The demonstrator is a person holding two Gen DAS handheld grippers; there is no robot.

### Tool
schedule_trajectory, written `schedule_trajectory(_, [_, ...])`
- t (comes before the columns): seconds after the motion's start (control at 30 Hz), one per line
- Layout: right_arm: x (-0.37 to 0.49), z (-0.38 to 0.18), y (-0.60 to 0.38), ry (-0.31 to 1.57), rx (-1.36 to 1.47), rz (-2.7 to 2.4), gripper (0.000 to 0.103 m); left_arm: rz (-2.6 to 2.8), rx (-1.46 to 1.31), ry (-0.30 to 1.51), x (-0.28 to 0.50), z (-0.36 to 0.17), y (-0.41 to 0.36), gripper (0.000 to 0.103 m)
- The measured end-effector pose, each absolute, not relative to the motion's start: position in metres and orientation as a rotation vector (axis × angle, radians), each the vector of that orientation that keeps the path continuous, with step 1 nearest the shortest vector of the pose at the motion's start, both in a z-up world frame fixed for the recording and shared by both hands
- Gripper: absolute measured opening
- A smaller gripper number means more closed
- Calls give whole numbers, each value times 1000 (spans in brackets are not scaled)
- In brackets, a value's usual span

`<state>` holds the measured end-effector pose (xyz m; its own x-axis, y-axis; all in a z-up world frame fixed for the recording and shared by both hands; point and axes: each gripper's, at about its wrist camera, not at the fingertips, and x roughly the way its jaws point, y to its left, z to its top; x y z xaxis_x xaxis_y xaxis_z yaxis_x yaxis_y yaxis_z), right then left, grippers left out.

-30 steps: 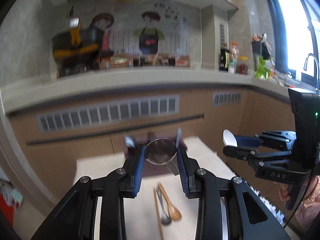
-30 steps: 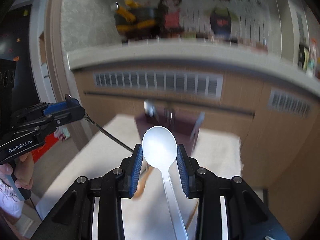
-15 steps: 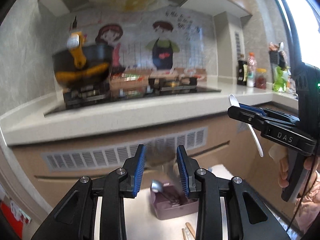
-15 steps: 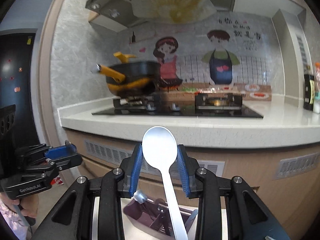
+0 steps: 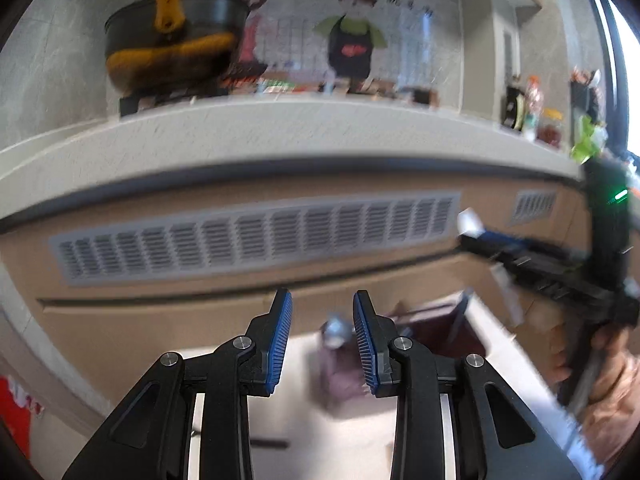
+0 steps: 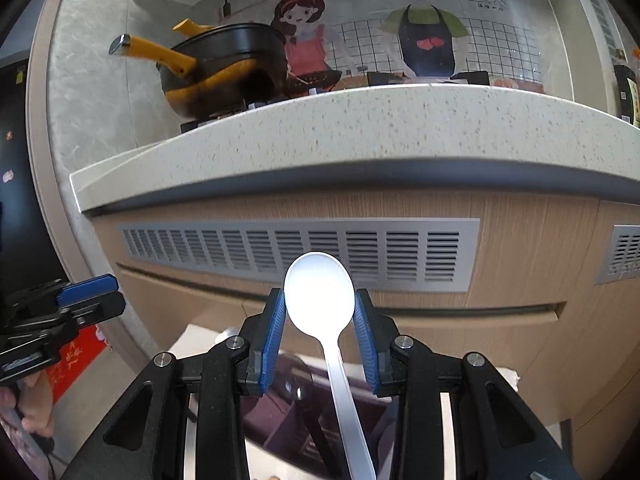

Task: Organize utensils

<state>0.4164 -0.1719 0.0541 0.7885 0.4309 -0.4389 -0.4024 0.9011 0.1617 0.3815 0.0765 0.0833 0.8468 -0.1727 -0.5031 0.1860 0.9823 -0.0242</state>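
We record the right gripper (image 6: 319, 334) with its blue pads (image 6: 273, 336) pinching a white spoon (image 6: 320, 300) by the bowl, the bowl standing up between the fingertips and the handle running down toward the camera. Our left gripper (image 5: 322, 338) has its jaws spread apart with nothing between the pads (image 5: 280, 338); past the gap a blurred metal utensil head (image 5: 336, 328) shows. Below both tools sits a dark plum utensil holder (image 6: 292, 412), seen through the right gripper's fingers directly under the spoon handle, with dark utensils standing in it; in the left view the same holder (image 5: 436, 332) is smeared by motion blur and lies just right of the left gripper's right finger. It rests on a pale table (image 5: 304, 364). Behind stands a wood-fronted cabinet (image 6: 520, 240) with a long grey vent grille (image 6: 300, 252), topped by a speckled white counter (image 6: 360, 128). On the counter we list a black and yellow pan (image 6: 224, 64) with a yellow handle, and behind it a wall panel with two cartoon cooks (image 6: 424, 28). From the left view, the right gripper is held out level at the far right by a hand (image 5: 600, 364), the spoon bowl pointing up. From the right view, the left gripper is at the left edge, held level and pointing right.
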Motion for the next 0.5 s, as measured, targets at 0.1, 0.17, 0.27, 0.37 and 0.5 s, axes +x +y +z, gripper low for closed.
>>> schedule_trajectory(0.1, [402,49,-174,503,38,456,32,-139,9,620,385,57,101,33])
schedule_trajectory(0.17, [394,46,-173,517,14,461,32,-107,-10,668,385,43,114,33])
schedule_trajectory(0.27, [375,34,-172,555,-29,459,32,-62,-39,751,383,16,134,34])
schedule_trajectory(0.37, [361,22,-172,597,-48,450,32,-6,-83,839,382,-14,154,35])
schedule_trajectory(0.5, [342,1,-175,651,-65,431,32,89,-197,932,385,-45,190,53])
